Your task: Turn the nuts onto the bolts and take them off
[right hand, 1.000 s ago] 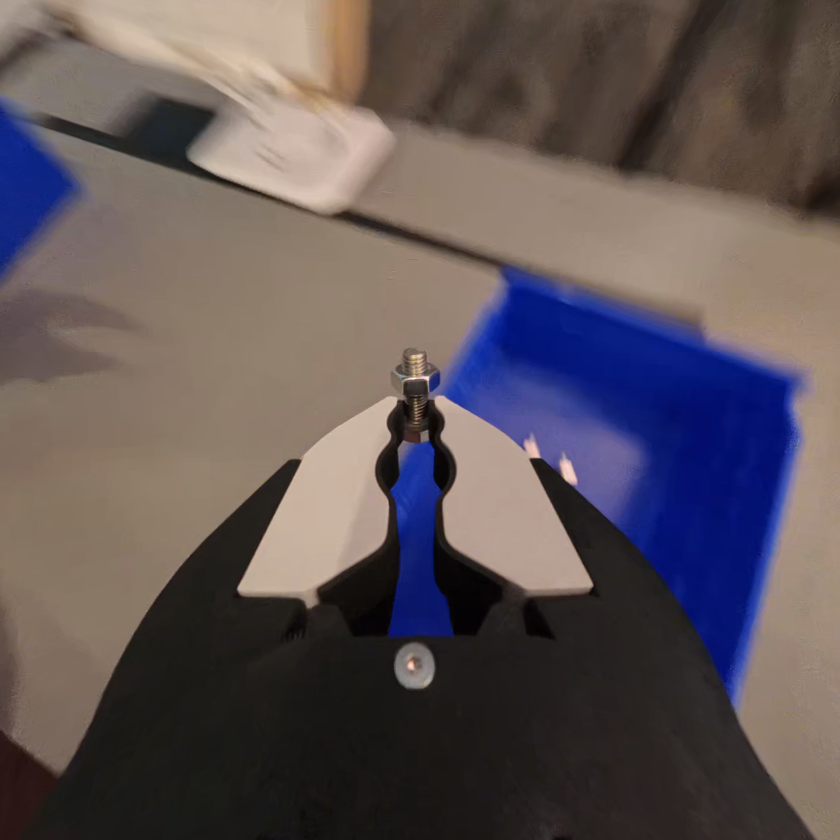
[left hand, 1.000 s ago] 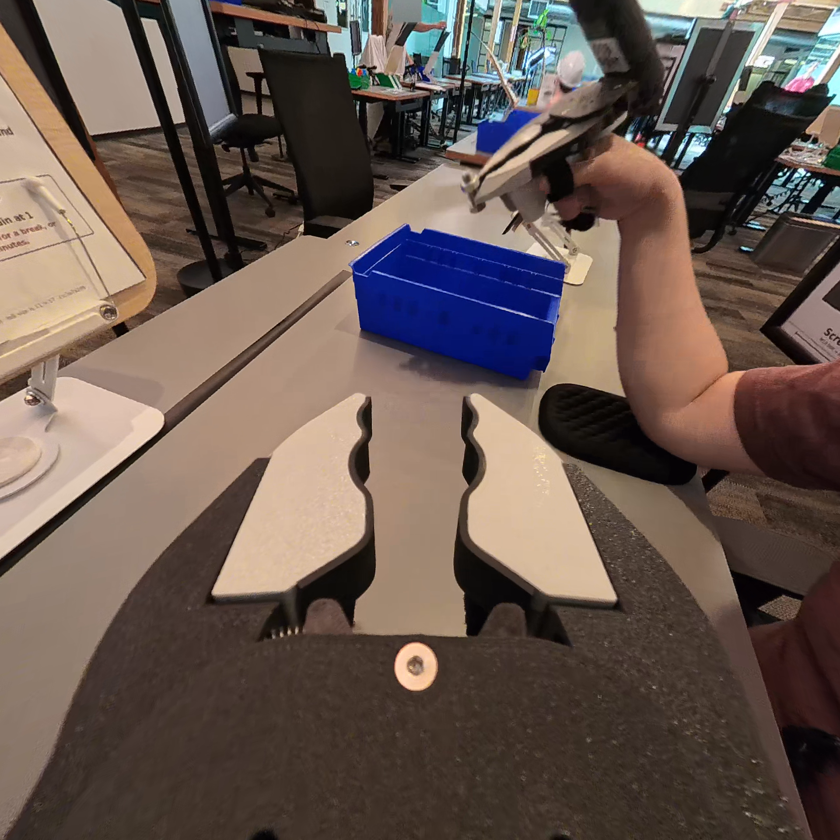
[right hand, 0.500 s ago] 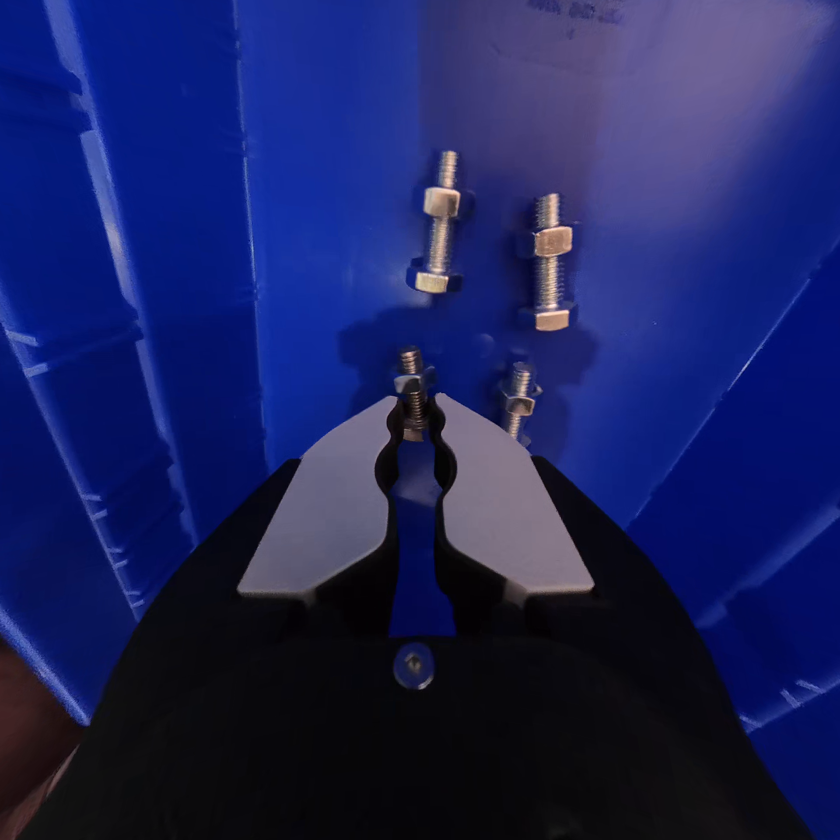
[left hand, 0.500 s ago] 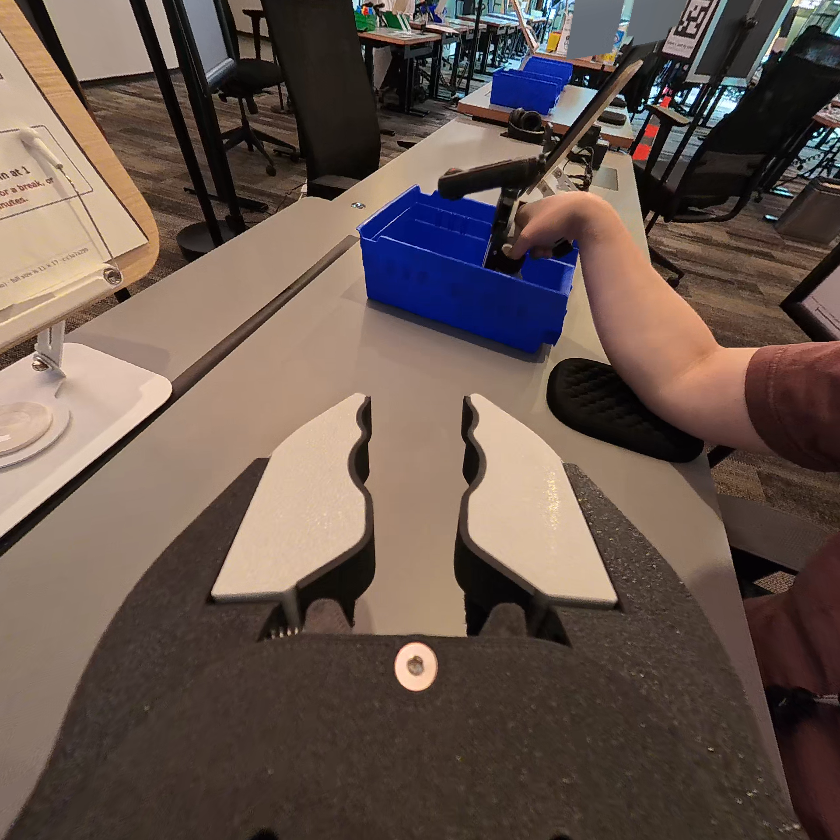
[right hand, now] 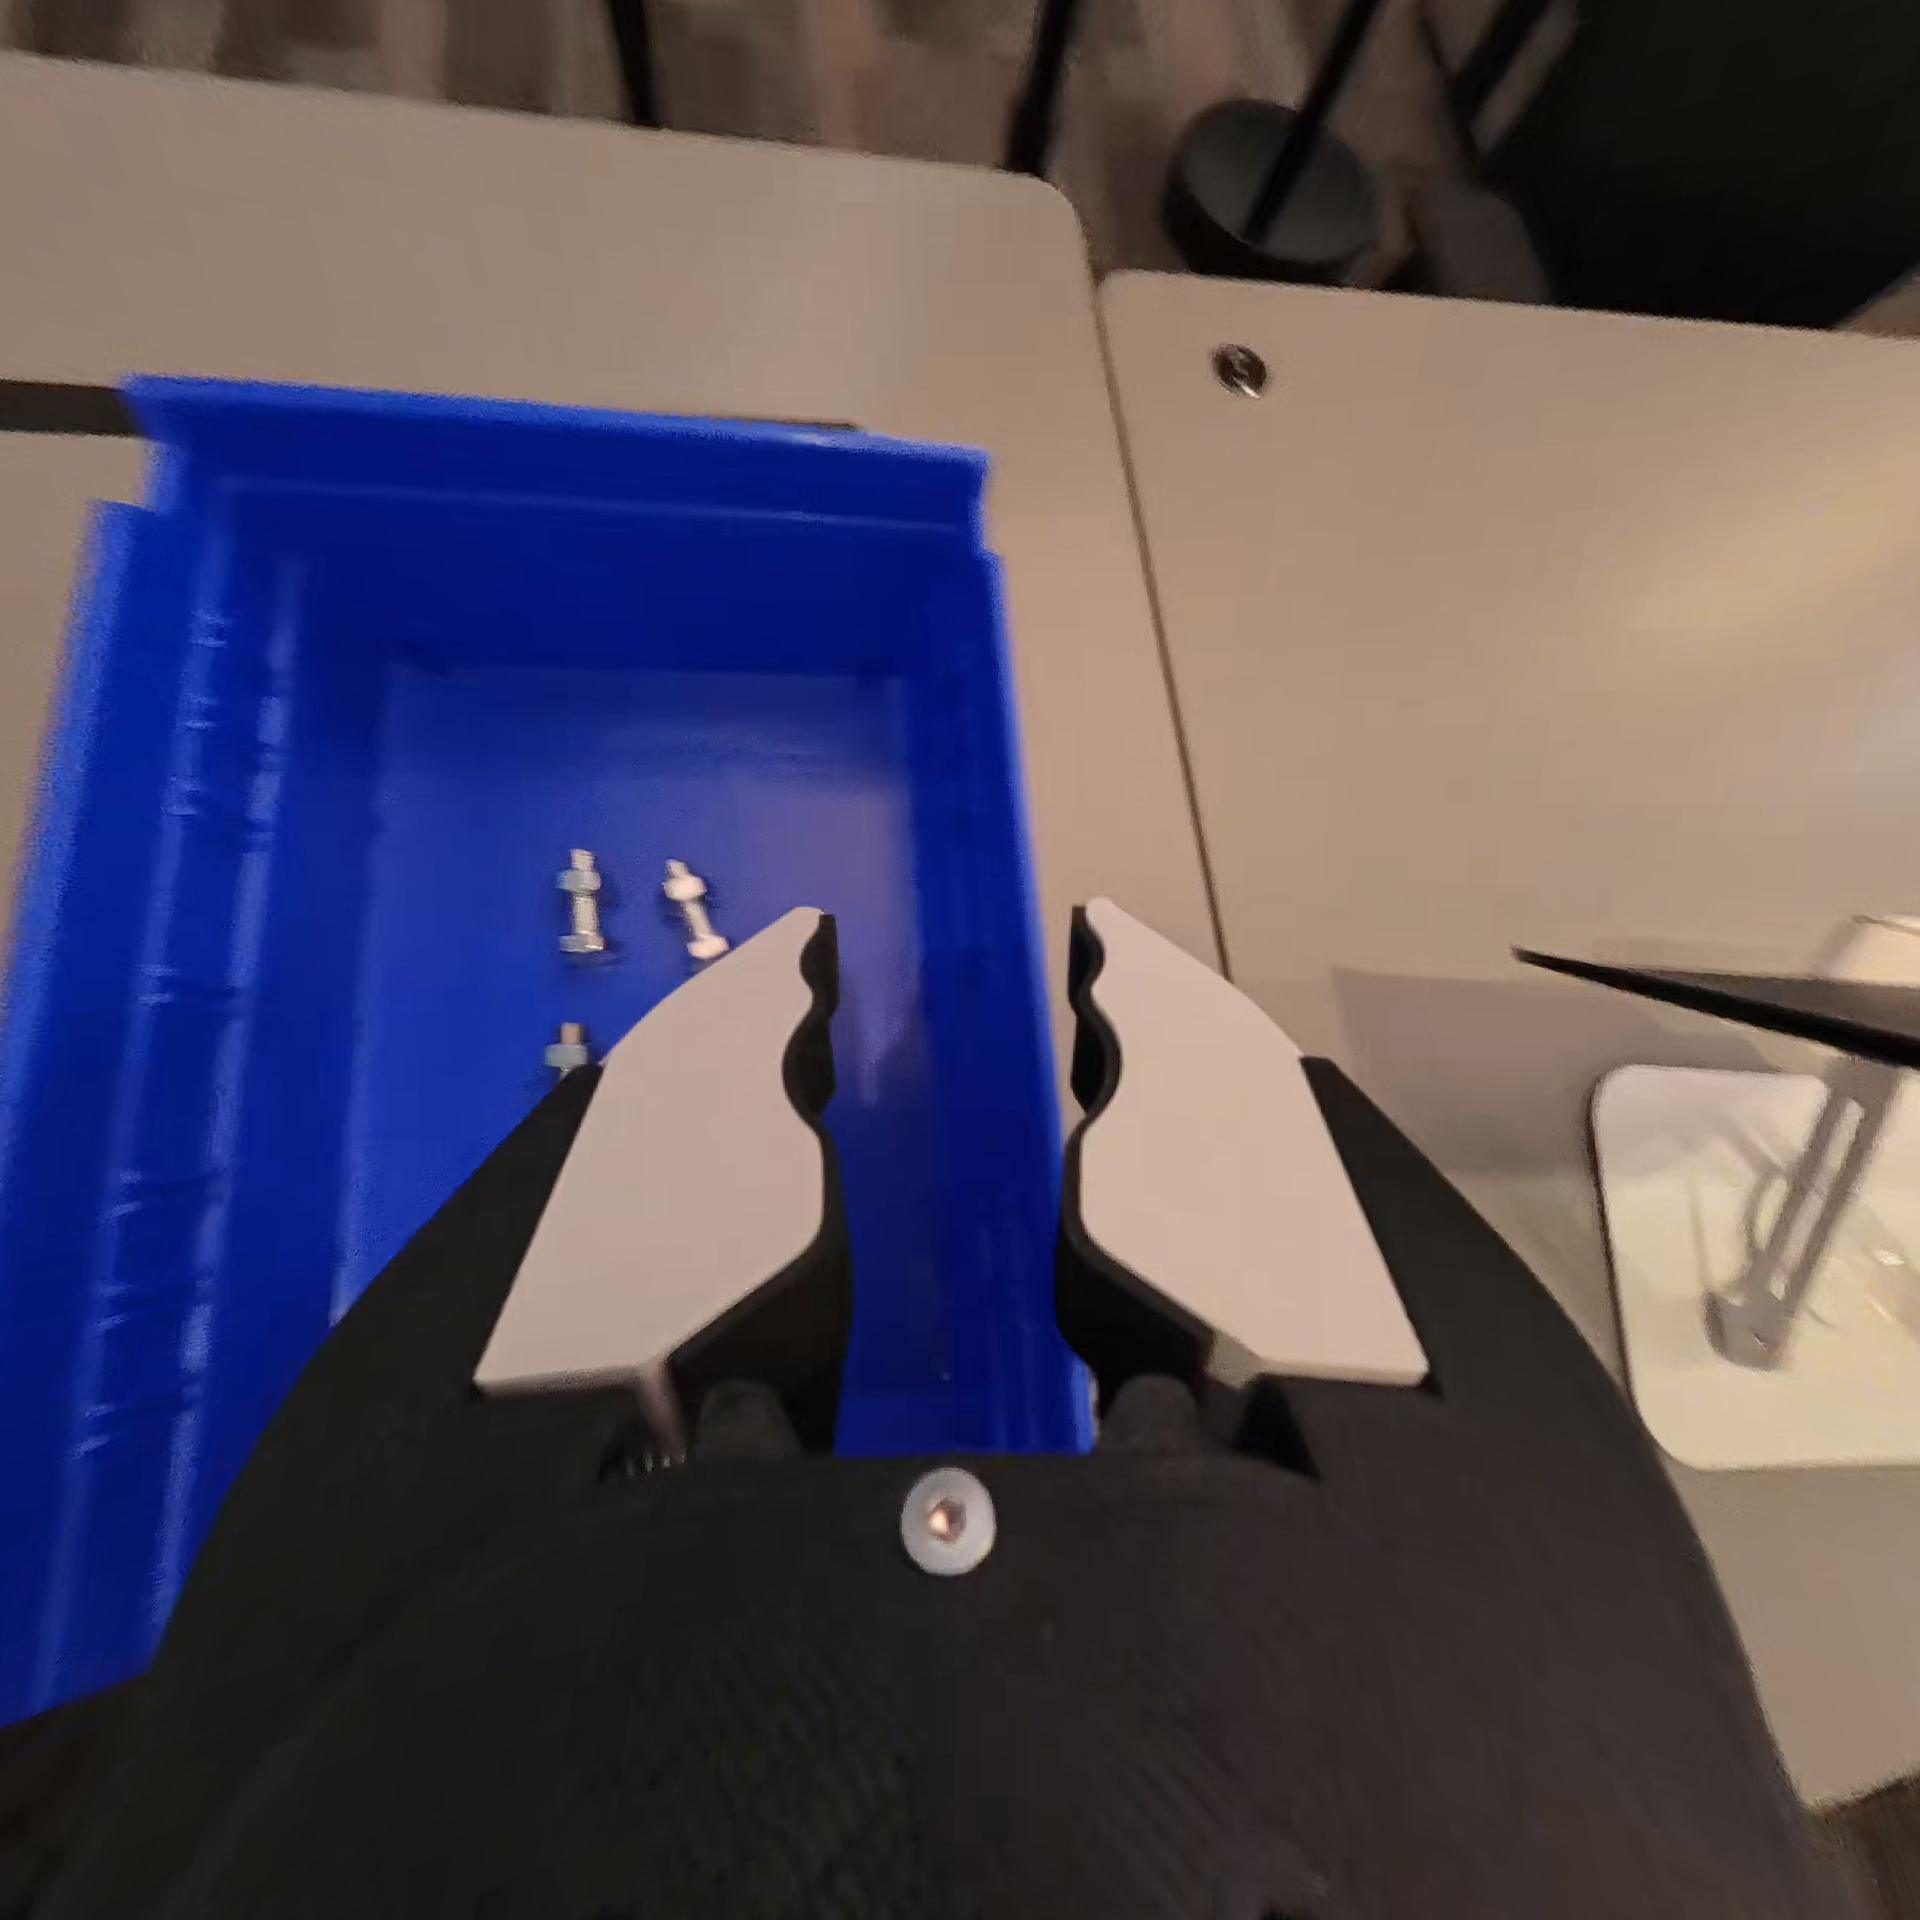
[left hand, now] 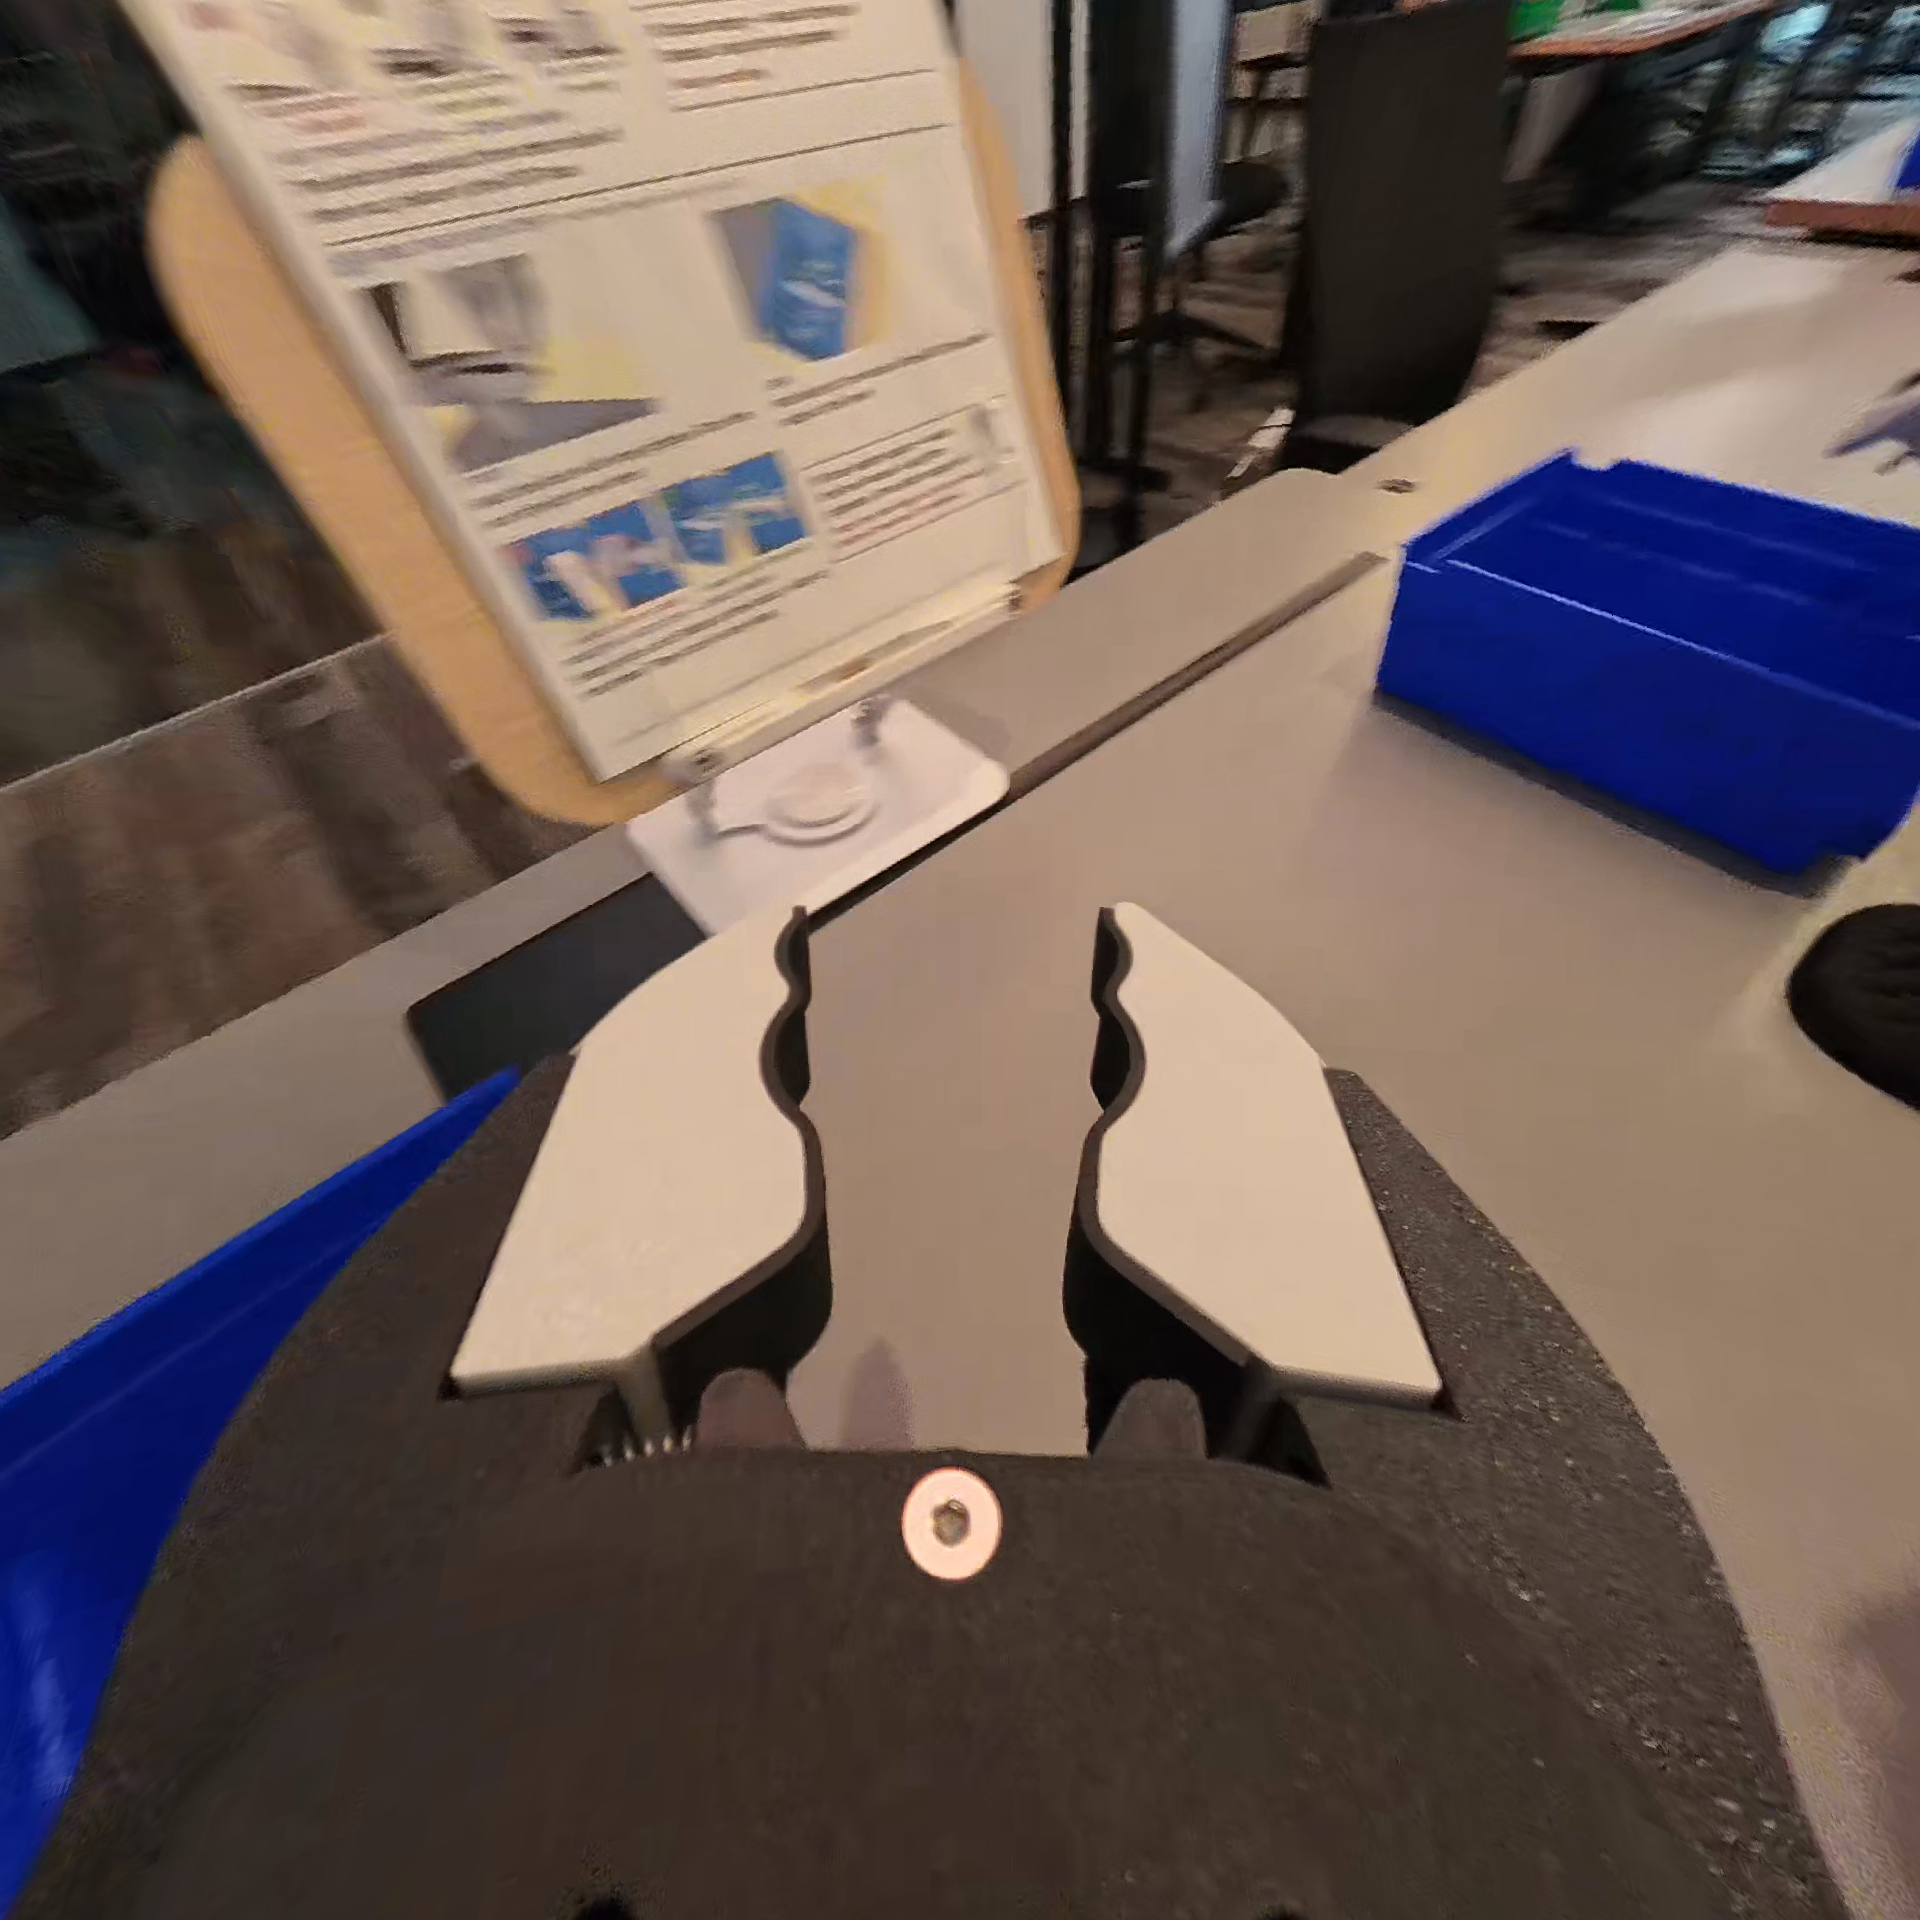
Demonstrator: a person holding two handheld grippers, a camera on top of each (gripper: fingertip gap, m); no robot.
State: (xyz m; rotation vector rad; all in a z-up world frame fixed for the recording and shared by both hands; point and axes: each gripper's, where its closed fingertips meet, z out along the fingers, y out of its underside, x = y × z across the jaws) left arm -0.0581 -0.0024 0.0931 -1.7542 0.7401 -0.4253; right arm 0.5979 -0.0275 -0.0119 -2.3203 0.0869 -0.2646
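Counts: 3 bolts visible in the blue bin (right hand: 187, 935), each with a nut on: two side by side (right hand: 579, 902) (right hand: 688, 921), third (right hand: 567, 1049) partly hidden. 2 blue bins in the left wrist view (left hand: 1662, 644) (left hand: 156, 1403). 1 instruction board (left hand: 644, 364). 1 black pad (left hand: 1860, 997).

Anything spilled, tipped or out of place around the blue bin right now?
Nothing stands out. The blue bin sits flat on the grey table, the bolts with nuts on lie inside on its floor, and both grippers, right and left, are open and empty.
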